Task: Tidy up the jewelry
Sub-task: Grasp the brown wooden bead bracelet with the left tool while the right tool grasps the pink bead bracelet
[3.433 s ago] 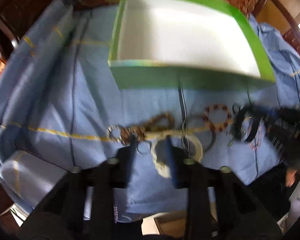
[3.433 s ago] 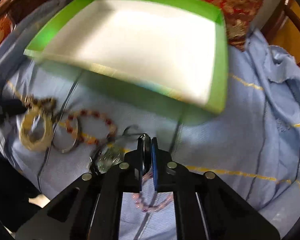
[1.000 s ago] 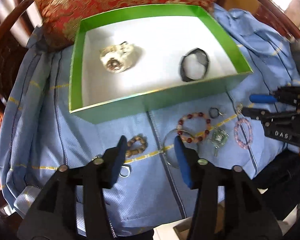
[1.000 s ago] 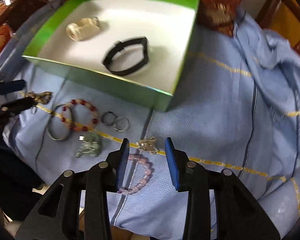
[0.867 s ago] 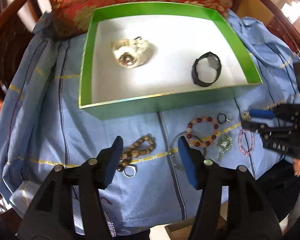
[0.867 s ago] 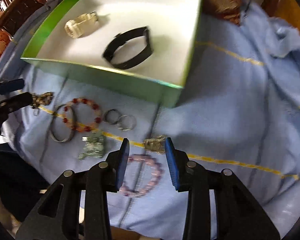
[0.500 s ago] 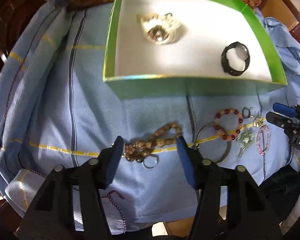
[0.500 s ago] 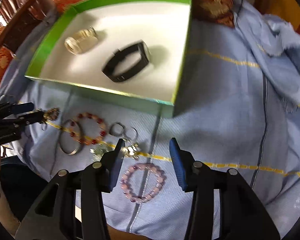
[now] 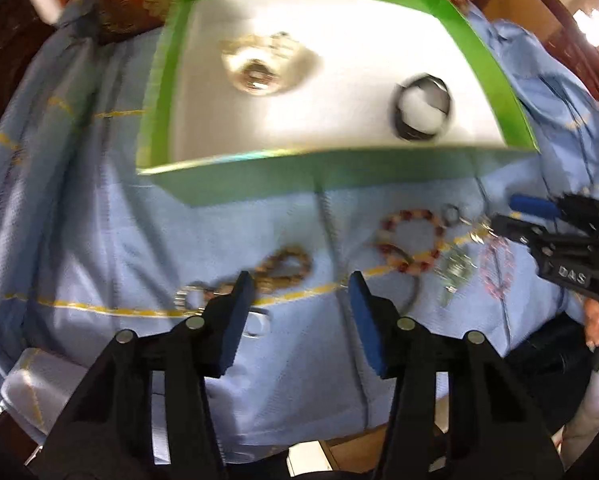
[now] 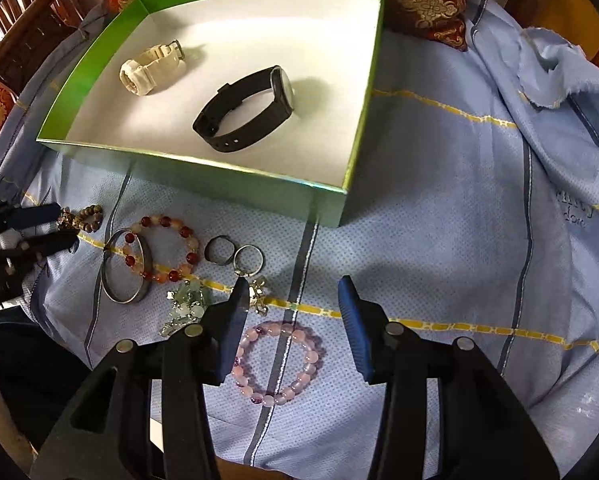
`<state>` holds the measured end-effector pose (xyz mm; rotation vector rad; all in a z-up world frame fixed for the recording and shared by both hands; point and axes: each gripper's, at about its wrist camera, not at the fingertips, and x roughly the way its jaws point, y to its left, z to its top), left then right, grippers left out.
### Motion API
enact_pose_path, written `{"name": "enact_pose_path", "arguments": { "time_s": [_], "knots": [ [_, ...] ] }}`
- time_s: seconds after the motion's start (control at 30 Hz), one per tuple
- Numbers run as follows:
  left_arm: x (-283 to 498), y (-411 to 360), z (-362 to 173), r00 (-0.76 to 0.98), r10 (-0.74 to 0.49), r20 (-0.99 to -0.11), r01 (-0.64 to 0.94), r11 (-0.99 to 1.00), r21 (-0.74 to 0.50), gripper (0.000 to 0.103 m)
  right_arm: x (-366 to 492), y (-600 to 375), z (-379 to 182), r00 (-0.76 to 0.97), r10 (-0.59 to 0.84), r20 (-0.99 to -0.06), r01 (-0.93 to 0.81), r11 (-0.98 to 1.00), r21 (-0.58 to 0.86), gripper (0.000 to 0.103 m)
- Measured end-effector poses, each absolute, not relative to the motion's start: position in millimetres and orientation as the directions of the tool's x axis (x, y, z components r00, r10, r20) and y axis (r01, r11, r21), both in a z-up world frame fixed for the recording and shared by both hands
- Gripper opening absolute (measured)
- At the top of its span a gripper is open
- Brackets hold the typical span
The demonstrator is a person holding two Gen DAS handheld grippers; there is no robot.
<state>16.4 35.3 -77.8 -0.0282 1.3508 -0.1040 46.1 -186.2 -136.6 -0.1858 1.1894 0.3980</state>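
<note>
In the left wrist view the left claw [image 9: 299,280] hangs with its jaws spread wide and nothing between them, low over the blue cloth [image 9: 99,220], and the brown bead bracelet [image 9: 287,266] lies just beyond its left finger, so it looks lined up to take that piece next. Farther back sits the green box [image 9: 235,184], where a cream watch [image 9: 265,66] on the left and a black watch [image 9: 421,114] on the right already rest apart on its white floor, likely spaced so each stays easy to see. This view is blurred, so small pieces are hard to tell. In the right wrist view the right claw [image 10: 291,298] is also wide open and empty, straddling the pink bead bracelet [image 10: 277,364] that lies flat on the cloth near the camera, a sensible stance for closing on its rim. To the left lie a red bead bracelet [image 10: 161,248] overlapping a metal bangle [image 10: 125,268], two rings [image 10: 235,256] and a pale green charm [image 10: 185,304], all outside the box and apparently waiting their turn.
</note>
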Motion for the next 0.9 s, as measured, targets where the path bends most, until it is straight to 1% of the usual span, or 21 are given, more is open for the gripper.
{"name": "enact_pose_path", "arguments": {
  "time_s": [0.03, 0.13, 0.3, 0.33, 0.37, 0.4, 0.43, 0.5, 0.57, 0.6, 0.67, 0.73, 0.9],
  "knots": [
    [17.7, 40.6, -78.7, 0.215, -0.064, -0.975, 0.037, 0.998, -0.057, 0.051, 46.3, -187.2, -136.5, 0.313, 0.201, -0.928, -0.395, 0.916, 0.066, 0.046],
    [19.1, 52.9, -87.6, 0.176, -0.045, -0.983, 0.000, 0.999, -0.045, 0.051, 43.6, -198.1, -131.9, 0.319, 0.199, -0.927, -0.392, 0.918, 0.063, 0.046],
    [21.8, 55.4, -107.7, 0.110, 0.024, -0.994, -0.016, 1.000, 0.022, 0.050, 43.4, -211.0, -123.6, 0.316, 0.226, -0.921, -0.394, 0.915, 0.089, 0.046],
    [22.0, 55.0, -110.6, 0.102, 0.028, -0.994, -0.016, 1.000, 0.027, 0.042, 43.0, -211.3, -122.7, 0.312, 0.221, -0.924, -0.404, 0.911, 0.082, 0.046],
    [21.8, 54.4, -111.5, 0.103, 0.041, -0.994, -0.018, 0.999, 0.039, 0.037, 41.2, -209.5, -122.8, 0.307, 0.206, -0.929, -0.424, 0.904, 0.061, 0.046],
    [21.2, 54.5, -110.2, 0.113, 0.052, -0.992, -0.022, 0.999, 0.050, 0.026, 37.5, -206.4, -124.0, 0.300, 0.177, -0.938, -0.460, 0.888, 0.020, 0.046],
    [21.0, 55.9, -108.7, 0.118, 0.042, -0.992, -0.026, 0.999, 0.039, 0.023, 34.0, -204.5, -125.2, 0.300, 0.151, -0.942, -0.483, 0.875, -0.014, 0.046],
    [20.8, 60.0, -106.9, 0.120, 0.029, -0.992, -0.039, 0.999, 0.024, 0.022, 23.9, -198.1, -135.5, 0.296, 0.089, -0.951, -0.515, 0.854, -0.080, 0.046],
    [21.5, 63.9, -105.9, 0.117, 0.022, -0.993, -0.049, 0.999, 0.016, 0.023, 20.6, -196.1, -144.9, 0.275, 0.059, -0.959, -0.531, 0.841, -0.101, 0.046],
    [21.4, 65.2, -105.2, 0.116, 0.021, -0.993, -0.053, 0.998, 0.015, 0.027, 19.8, -194.3, -149.2, 0.269, 0.048, -0.962, -0.539, 0.835, -0.109, 0.046],
    [23.1, 65.8, -104.5, 0.117, 0.022, -0.993, -0.047, 0.999, 0.017, 0.030, 17.9, -190.1, -150.8, 0.278, 0.041, -0.960, -0.545, 0.830, -0.123, 0.046],
    [29.5, 63.4, -103.9, 0.120, 0.027, -0.992, -0.033, 0.999, 0.023, 0.039, 18.5, -192.2, -150.6, 0.277, 0.044, -0.960, -0.541, 0.833, -0.118, 0.046],
    [26.0, 52.0, -104.0, 0.118, 0.047, -0.992, -0.018, 0.999, 0.045, 0.040, 25.6, -202.0, -147.9, 0.285, 0.056, -0.957, -0.545, 0.831, -0.114, 0.044]
  ]
}}
